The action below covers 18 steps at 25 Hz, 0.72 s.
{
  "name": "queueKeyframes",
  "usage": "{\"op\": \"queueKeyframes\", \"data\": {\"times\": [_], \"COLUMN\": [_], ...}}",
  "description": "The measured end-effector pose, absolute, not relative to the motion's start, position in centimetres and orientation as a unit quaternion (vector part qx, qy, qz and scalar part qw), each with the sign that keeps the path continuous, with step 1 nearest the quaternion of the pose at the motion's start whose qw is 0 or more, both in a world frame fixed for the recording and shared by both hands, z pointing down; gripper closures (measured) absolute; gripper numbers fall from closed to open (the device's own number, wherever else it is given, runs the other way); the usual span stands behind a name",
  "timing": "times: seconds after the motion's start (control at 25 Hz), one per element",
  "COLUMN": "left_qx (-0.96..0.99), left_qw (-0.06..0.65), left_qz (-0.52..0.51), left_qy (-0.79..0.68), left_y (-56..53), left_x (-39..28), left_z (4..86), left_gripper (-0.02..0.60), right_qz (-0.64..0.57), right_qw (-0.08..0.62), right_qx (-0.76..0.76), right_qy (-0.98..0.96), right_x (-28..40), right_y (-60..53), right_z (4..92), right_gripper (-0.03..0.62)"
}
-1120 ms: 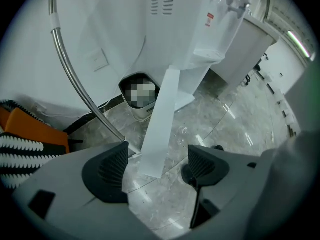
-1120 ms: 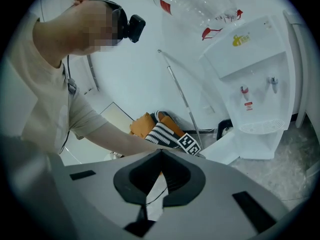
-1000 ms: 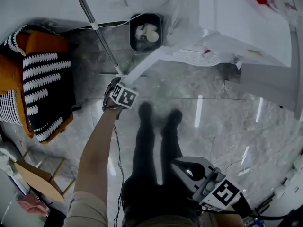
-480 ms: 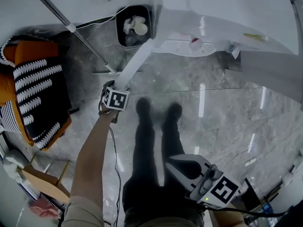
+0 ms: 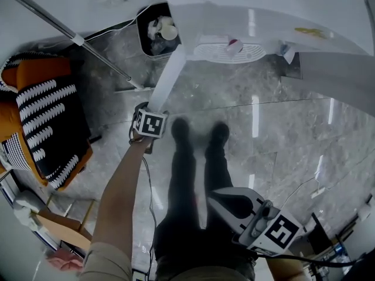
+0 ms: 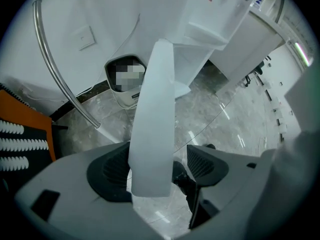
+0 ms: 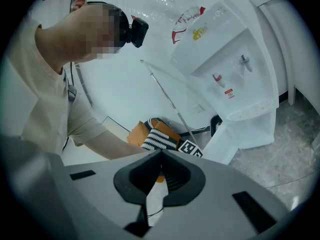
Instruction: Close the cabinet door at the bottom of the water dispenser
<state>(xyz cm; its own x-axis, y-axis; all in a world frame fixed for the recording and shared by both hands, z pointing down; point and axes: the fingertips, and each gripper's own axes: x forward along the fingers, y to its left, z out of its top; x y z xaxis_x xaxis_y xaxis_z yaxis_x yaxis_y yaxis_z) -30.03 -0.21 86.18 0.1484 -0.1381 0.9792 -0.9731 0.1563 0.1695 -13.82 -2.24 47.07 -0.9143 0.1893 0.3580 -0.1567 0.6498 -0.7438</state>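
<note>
Lying at the left edge of the grey marble floor (image 5: 281, 139) is an orange cushion with black-and-white stripes (image 5: 44, 116), and a slanted metal pole (image 5: 70, 37) crosses above it toward a dark waste bin (image 5: 153, 31) near the floor's far edge. Just right of the bin, the white cabinet door (image 5: 167, 75) stands open, angled out from the foot of the water dispenser (image 5: 263, 10), its free edge reaching the left gripper (image 6: 155, 166); the fingers (image 6: 202, 164) are spread, with that edge between them, close against the left one and clear of the right. The person's dark-trousered legs (image 5: 196, 180) stand mid-floor. At the near right, the right gripper (image 7: 160, 159) hangs apart from everything, fingers clenched together on nothing
</note>
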Motion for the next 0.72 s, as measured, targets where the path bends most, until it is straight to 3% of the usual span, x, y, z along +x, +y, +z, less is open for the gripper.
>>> {"op": "queueKeyframes", "data": {"times": [0.72], "left_qx": [0.571], "left_qw": [0.542], "left_qz": [0.402], "left_qy": [-0.469], "left_y": [-0.6], "left_x": [-21.7], "left_z": [86.2], "left_gripper": [0.244], "right_qz": [0.424], "right_qw": [0.193], "right_qx": [0.022], "right_qy": [-0.884], "right_x": [-11.0], "right_y": [-3.6], "right_z": [47.7], "right_gripper": [0.586]}}
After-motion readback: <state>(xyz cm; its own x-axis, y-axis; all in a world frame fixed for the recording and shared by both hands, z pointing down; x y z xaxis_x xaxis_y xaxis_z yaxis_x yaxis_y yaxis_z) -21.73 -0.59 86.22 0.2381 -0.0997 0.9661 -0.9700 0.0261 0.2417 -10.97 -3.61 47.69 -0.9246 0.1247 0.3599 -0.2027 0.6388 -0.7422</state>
